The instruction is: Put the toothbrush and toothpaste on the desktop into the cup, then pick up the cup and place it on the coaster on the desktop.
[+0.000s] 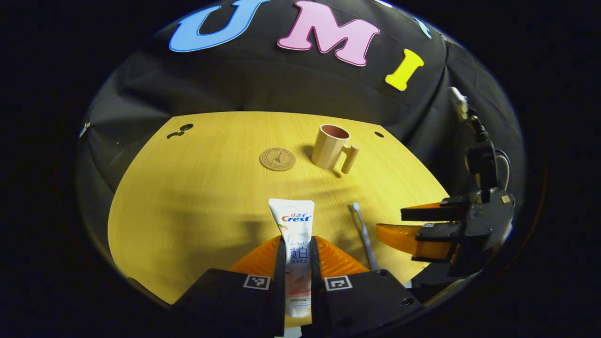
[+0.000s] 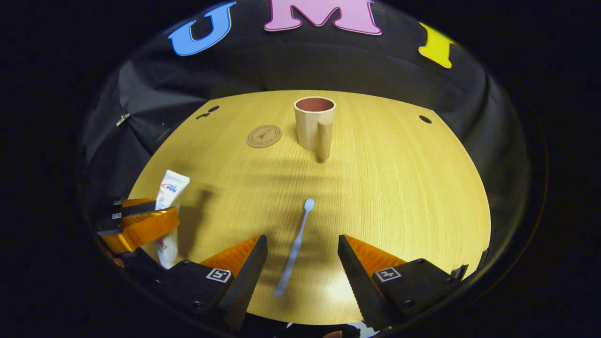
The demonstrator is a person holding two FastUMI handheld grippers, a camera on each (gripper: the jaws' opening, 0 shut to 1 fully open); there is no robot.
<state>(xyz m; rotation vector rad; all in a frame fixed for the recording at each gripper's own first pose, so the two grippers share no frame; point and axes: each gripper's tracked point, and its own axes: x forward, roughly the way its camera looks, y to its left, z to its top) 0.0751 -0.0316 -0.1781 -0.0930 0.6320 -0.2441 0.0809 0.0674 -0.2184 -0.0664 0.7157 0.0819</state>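
My left gripper is shut on the white toothpaste tube, which stands up between its fingers; the same tube and left gripper sit at the left of the right gripper view. My right gripper is open over the wooden desktop, its fingers either side of the pale toothbrush lying flat, without touching it. In the left gripper view the toothbrush lies beside the open right gripper. The beige cup with a handle stands upright at the far side, the round coaster left of it.
The cup and coaster stand apart at the back of the desktop. Small dark holes mark the back left of the desktop and one the back right. Black cloth walls surround the table.
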